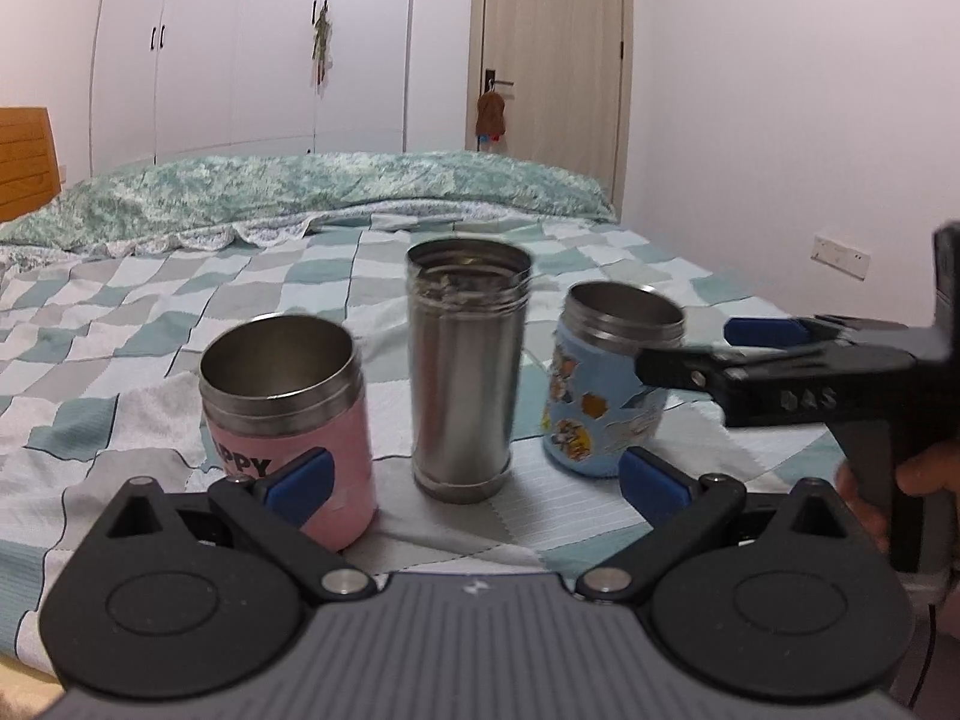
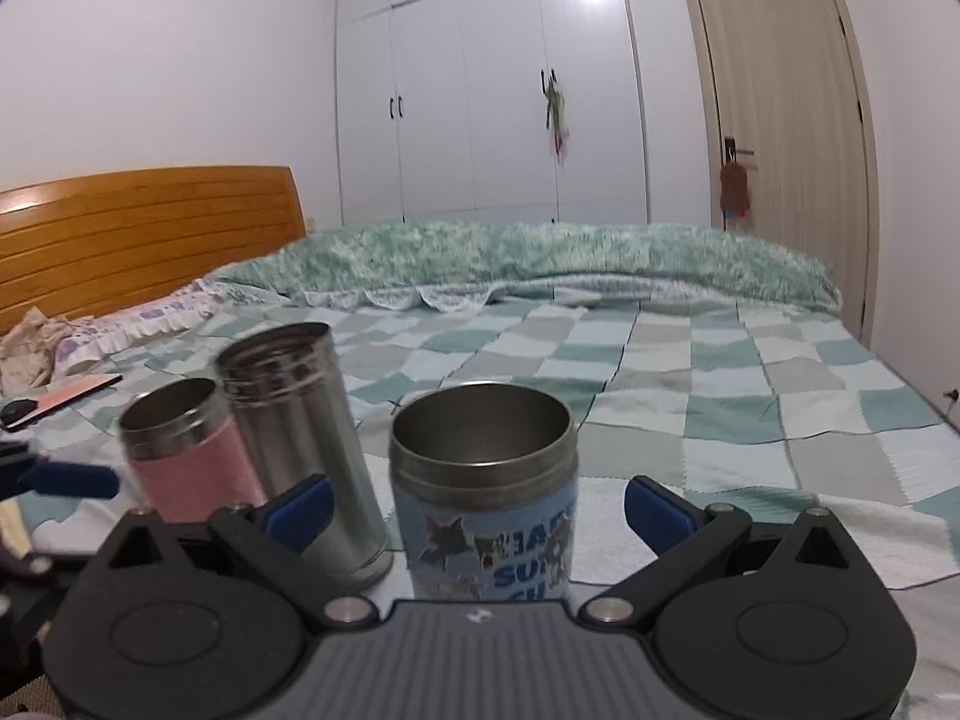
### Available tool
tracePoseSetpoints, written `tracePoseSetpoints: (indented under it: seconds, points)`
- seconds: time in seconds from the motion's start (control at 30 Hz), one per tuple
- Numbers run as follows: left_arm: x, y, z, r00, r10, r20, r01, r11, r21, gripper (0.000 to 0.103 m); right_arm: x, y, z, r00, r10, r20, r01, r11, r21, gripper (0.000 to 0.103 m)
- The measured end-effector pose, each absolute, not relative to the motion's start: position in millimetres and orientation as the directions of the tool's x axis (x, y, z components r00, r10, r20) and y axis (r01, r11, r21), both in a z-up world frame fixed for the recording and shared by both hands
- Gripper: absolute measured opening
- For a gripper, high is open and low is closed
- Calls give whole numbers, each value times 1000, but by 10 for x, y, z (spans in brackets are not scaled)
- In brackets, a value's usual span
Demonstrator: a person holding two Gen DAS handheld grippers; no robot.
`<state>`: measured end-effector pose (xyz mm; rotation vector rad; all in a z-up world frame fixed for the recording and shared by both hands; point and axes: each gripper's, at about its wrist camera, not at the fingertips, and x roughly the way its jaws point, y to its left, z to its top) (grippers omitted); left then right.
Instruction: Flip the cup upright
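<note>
Three cups stand upright, mouths up, on a checked bedspread (image 1: 150,312). A pink-sleeved steel cup (image 1: 288,414) is at the left, a tall plain steel cup (image 1: 465,372) in the middle, and a blue cartoon-sleeved cup (image 1: 606,390) at the right. My left gripper (image 1: 474,483) is open and empty, just in front of the tall cup. My right gripper (image 2: 480,507) is open, with the blue cup (image 2: 486,492) between its fingers and not clamped. In the left wrist view the right gripper (image 1: 708,348) reaches in from the right around the blue cup. The pink cup (image 2: 192,450) and the tall cup (image 2: 294,438) stand to its left.
A rolled green quilt (image 2: 540,264) lies across the far side of the bed. A wooden headboard (image 2: 144,234) is at the left, with a pillow, crumpled clothes and a flat pink item (image 2: 72,396) near it. White wardrobes and a door stand behind.
</note>
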<state>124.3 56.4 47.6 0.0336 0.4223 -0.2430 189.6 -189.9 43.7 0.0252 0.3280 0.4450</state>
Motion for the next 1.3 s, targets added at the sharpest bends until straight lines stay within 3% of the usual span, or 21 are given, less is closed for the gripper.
tracePoseSetpoints:
  seconds: [0.23,0.5,0.73,0.83,1.3]
  points:
    - [786,393,444,924,-249,-291,253,967,-24,103,1204,-2180,427,885,403,-232,-407,913,34,103]
    - [355,177,127,953,-198,-230,203,979,-3,103,587,-2347,136,911,357,-206,-379,923,-74,103]
    - [188,118,-135,981,-84,-174,79,996,-30,103,406,-2454,-77,933,303,-192,-323,943,-79,103]
    - [185,87,-157,985,-33,-170,30,999,-17,103,405,-2502,-120,941,285,-182,-300,952,-60,103]
    - [109,136,-170,986,-21,-165,15,999,-37,103,373,-2567,-147,950,267,-159,-275,961,-29,103]
